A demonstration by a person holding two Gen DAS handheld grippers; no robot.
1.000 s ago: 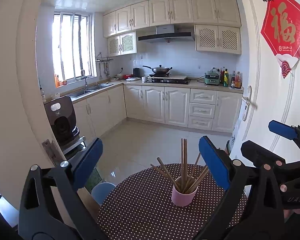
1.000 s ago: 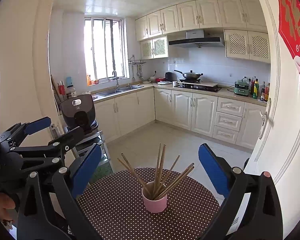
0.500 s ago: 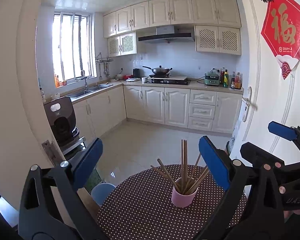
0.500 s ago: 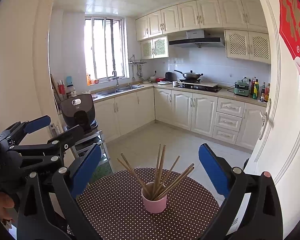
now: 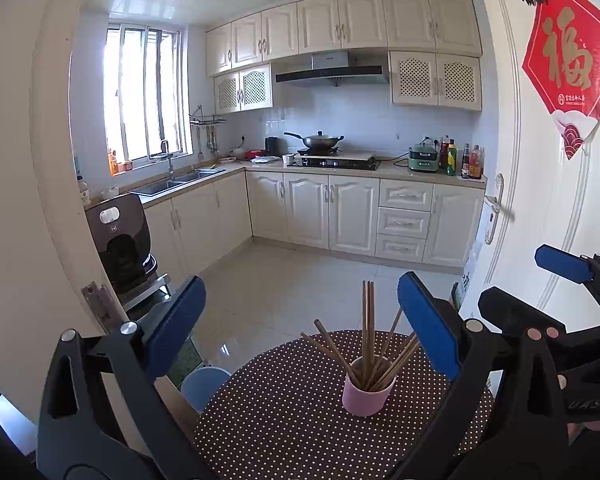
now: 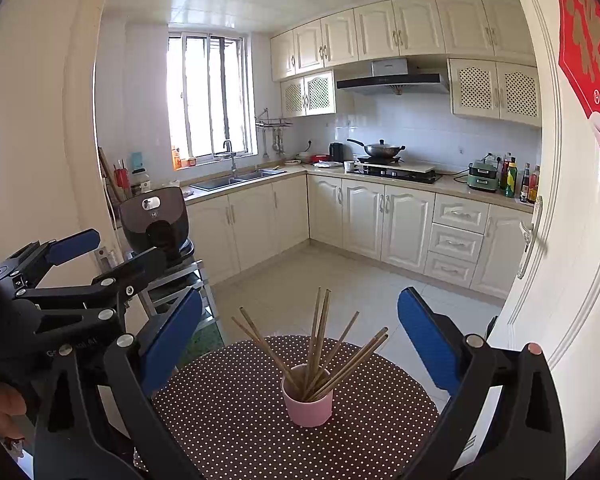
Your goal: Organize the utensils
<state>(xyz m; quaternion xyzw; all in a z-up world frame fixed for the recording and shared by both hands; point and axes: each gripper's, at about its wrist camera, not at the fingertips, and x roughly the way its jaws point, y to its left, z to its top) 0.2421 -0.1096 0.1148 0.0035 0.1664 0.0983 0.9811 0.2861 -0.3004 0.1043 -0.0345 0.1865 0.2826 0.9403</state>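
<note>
A: What has changed over the last second?

B: Almost nothing. The left gripper [image 5: 298, 330] and the right gripper [image 6: 300, 344] sit where they sat a second ago, both with jaws spread wide and nothing between them. The pink cup [image 5: 367, 390] has not shifted on the dotted tablecloth [image 5: 284, 412].

A: Where is the cup relative to the jaws?

B: In the left wrist view it stands ahead of the gap, closer to the right-hand blue pad [image 5: 428, 328] than the left one. In the right wrist view the cup [image 6: 307, 400] is nearly centred between the two pads, a little below them.

A: And the chopsticks?

B: All of the chopsticks [image 6: 320, 344] are in the cup, fanned out: a couple upright, the others leaning to either side. None lies on the cloth that I can see.

A: So what does the stillness mean for the task?

B: My reading is that this is a pause, either before work begins or after it is finished. With every stick already in the cup, the sorting looks done, unless they are meant to be straightened or bundled.

A: Any risk if a gripper goes in?

B: The cup looks light and top-heavy with those leaning sticks, so a nudge against one could tip it.
</note>
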